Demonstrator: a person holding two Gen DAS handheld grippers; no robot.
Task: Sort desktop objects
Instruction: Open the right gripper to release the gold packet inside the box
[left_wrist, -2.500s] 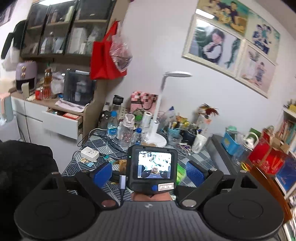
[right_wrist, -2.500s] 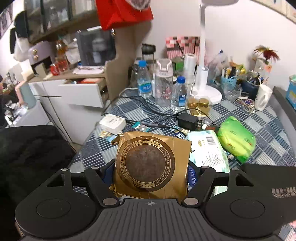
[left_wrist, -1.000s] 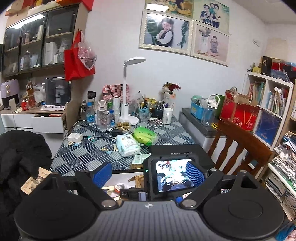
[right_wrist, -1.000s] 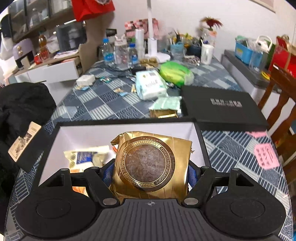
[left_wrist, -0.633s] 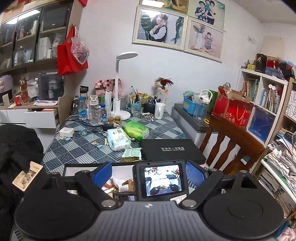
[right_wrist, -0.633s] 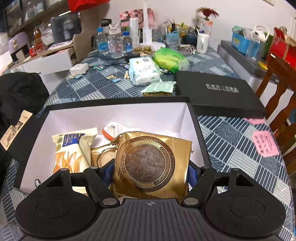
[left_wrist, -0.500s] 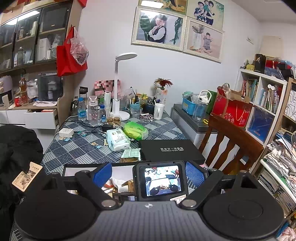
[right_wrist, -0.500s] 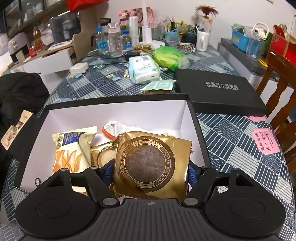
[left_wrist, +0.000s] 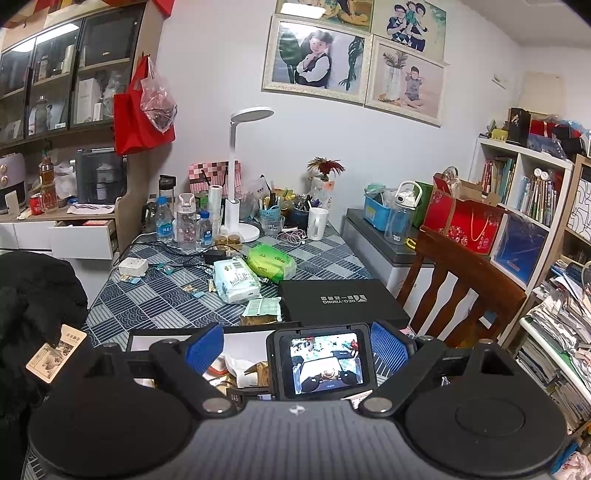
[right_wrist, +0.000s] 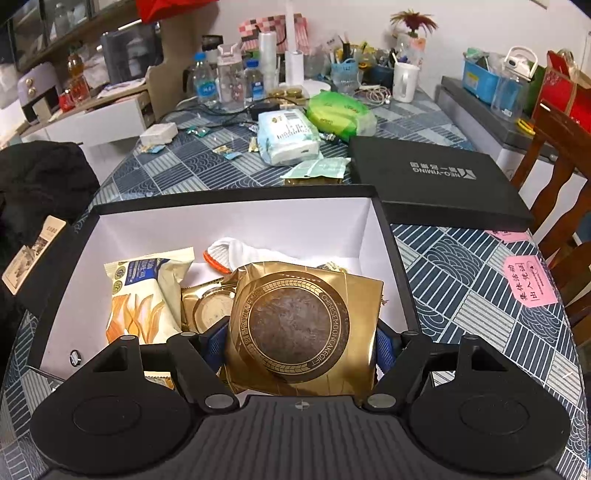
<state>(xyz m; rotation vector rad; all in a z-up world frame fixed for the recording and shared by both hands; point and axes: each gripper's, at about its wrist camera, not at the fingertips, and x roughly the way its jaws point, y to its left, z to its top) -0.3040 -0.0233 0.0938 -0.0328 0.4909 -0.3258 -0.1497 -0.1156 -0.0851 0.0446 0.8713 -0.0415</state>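
My right gripper (right_wrist: 301, 341) is shut on a gold mooncake packet (right_wrist: 303, 325) and holds it over the open black box (right_wrist: 236, 194) with a white inside. In the box lie a snack bag (right_wrist: 142, 295), another gold packet (right_wrist: 205, 306) and a white cloth with an orange edge (right_wrist: 243, 253). My left gripper (left_wrist: 297, 349) is open; a small black screen device (left_wrist: 323, 360) sits between its blue pads, against the right pad, above the same box (left_wrist: 155, 334).
The box's black lid (right_wrist: 436, 177) lies to the right. Beyond the box are a tissue pack (right_wrist: 286, 136), a green pack (right_wrist: 340, 110), a teal sachet (right_wrist: 317, 168), bottles, a lamp and cables. A wooden chair (left_wrist: 454, 280) stands at the right; pink notes (right_wrist: 528, 282) lie on the table.
Both grippers have come back from the far clutter to above the box. In the last half second the right gripper has moved slightly lower over the box; its grip is unchanged.
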